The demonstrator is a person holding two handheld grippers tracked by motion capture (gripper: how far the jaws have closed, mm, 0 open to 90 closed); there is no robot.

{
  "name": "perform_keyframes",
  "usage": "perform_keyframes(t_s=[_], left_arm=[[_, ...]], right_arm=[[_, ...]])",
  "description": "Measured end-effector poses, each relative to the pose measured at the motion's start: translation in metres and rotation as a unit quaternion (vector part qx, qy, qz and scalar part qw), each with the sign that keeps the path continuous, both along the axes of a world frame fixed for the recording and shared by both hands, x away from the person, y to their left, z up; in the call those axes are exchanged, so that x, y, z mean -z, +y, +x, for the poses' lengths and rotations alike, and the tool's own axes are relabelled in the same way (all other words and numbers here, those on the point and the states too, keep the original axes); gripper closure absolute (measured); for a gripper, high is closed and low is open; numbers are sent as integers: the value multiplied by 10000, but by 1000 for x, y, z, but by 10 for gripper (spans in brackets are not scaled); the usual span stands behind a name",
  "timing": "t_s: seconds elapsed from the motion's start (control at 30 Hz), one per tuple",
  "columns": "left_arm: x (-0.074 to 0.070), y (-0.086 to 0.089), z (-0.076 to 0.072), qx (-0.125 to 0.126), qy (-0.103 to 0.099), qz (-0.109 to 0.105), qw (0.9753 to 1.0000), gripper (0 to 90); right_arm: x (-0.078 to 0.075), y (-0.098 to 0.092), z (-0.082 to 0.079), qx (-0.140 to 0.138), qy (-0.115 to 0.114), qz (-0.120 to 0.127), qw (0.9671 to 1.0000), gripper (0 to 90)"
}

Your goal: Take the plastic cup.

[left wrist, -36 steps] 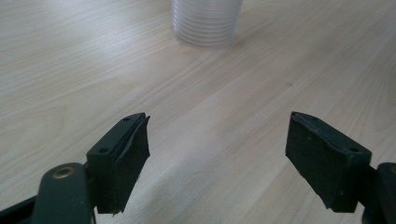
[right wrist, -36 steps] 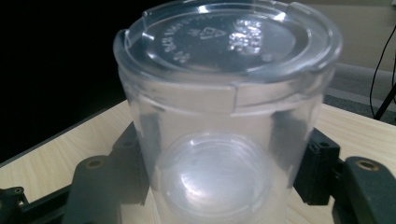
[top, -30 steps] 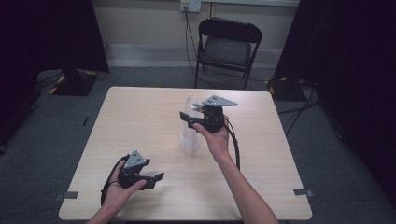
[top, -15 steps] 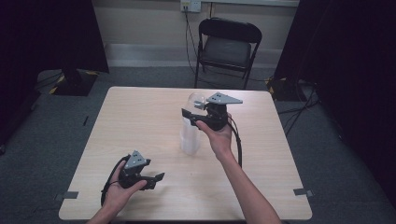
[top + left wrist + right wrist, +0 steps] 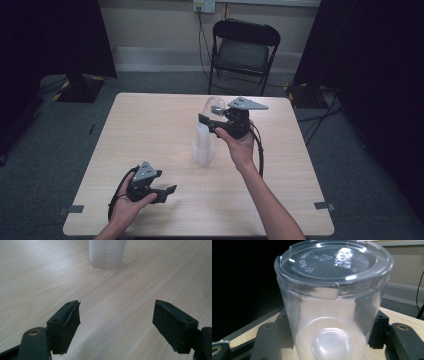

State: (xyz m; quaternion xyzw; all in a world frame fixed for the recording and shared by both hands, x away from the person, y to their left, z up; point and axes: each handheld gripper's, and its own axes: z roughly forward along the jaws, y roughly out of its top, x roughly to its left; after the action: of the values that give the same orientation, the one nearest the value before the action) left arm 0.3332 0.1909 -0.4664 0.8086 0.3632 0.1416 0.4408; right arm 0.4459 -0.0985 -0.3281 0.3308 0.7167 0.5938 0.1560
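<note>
A stack of clear plastic cups [image 5: 203, 147] stands upside down at the middle of the light wood table [image 5: 150, 125]. My right gripper [image 5: 207, 120] is shut on one upturned clear cup [image 5: 216, 106], held just above the stack's top. In the right gripper view this cup [image 5: 332, 290] sits base up between both jaws of the right gripper [image 5: 332, 335]. The top of the stack shows blurred through its wall. My left gripper [image 5: 167, 194] rests open near the table's front left. Between the spread jaws of the left gripper [image 5: 116, 322] is bare table, with the stack [image 5: 107, 252] farther ahead.
A black folding chair [image 5: 242, 47] stands beyond the table's far edge. Grey tape marks [image 5: 324, 205] sit at the front corners. Dark curtains close in both sides.
My right gripper has moved up and slightly to the right with the cup, drawing it higher over the stack. The left gripper has stayed in place.
</note>
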Motion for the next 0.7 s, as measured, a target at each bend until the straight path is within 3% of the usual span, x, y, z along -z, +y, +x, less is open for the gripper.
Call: perform_keyframes(t_s=[0.23,0.37,0.67,0.7], left_arm=[[1,-2,0,46,-43,17,10000,217],[-1,0,-1,-78,-231,-1,9997,216],[-5,1,1,-69,-612,-39,9981,217],[-5,1,1,-99,-599,-151,9980,217]], right_arm=[[-3,-11,-9,87,-53,-24,9999,392],[-5,-19,-14,124,-68,-4,9999,393],[1,-43,-20,273,63,132,9995,395],[1,-45,-21,277,82,112,9995,395]])
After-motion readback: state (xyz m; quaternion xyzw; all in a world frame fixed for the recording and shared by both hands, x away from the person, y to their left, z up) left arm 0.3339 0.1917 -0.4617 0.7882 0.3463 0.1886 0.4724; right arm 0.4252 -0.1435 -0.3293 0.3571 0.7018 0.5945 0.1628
